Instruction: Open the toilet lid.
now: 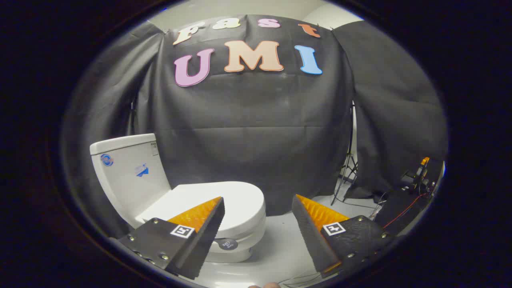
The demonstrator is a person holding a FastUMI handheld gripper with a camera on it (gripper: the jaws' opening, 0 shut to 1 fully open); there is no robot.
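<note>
Toilet lid lies flat and closed over the bowl, so from where I sit the task has not properly started; I judge this to be the approach step. The toilet itself stands beyond my fingers and off toward the left one, its tank rising behind the lid against the black cloth wall. My gripper is spread wide with nothing between the fingers, and the left fingertip overlaps the lid in my view, though I cannot tell whether it touches or merely sits in front of it; I would guess it is apart from it. The lid's front edge curves round between the two fingers, nearer the left one, above the pale floor.

For the next move I reckon I need to swing left and come down, so that front rim sits squarely between the fingers, then either pinch the lip or hook one finger under it. After that the lift must follow an arc back toward the tank, since the hinge is at the rear. A tripod and cabled gear stand well away to the right, clear of that path
</note>
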